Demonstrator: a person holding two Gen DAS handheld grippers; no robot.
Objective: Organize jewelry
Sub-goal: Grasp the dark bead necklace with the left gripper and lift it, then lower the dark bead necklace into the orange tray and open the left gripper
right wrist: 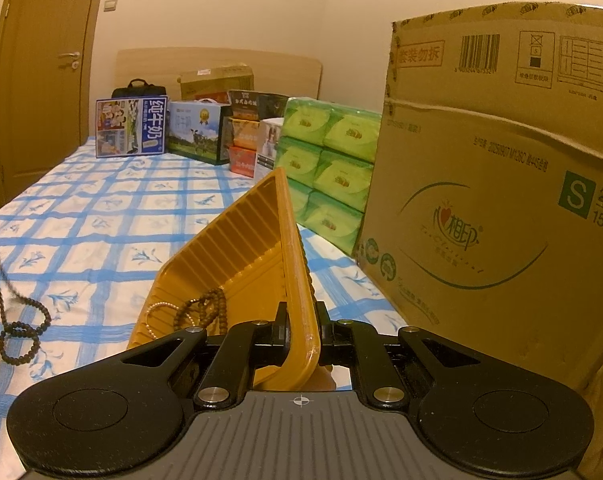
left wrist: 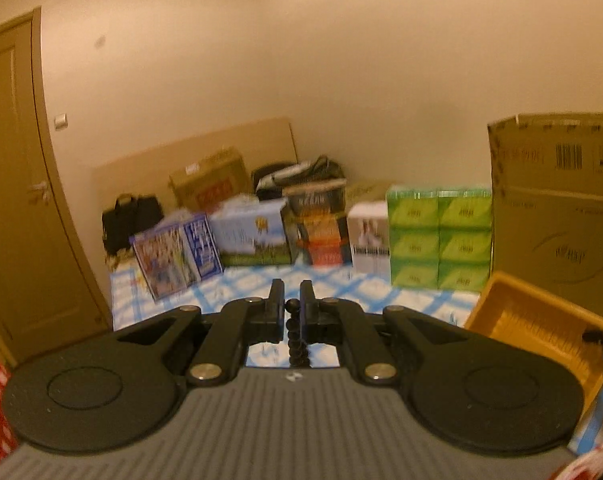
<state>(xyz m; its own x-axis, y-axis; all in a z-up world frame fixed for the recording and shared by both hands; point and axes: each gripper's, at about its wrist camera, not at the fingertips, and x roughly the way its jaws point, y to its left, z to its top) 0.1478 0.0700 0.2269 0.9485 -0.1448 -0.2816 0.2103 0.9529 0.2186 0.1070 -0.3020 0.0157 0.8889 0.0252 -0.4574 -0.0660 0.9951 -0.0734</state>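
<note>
The right gripper (right wrist: 300,316) is clamped on the rim of the tilted yellow tray (right wrist: 237,248), which holds brown beads (right wrist: 205,308). At its 3 o'clock a cardboard box (right wrist: 501,184) crowds the tray. The left gripper (left wrist: 291,300) pinches a dark bead strand (left wrist: 292,328); its tail (right wrist: 19,332) lies on the checked sheet (right wrist: 101,216) at 9 o'clock.

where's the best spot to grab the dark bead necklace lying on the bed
Grip the necklace at the crossing of its looped end, coming from above. The rest lies flat on the bedsheet, but there the strands overlap, giving a thicker bunch to pinch. One strand already rises off the sheet, leftward.
</note>
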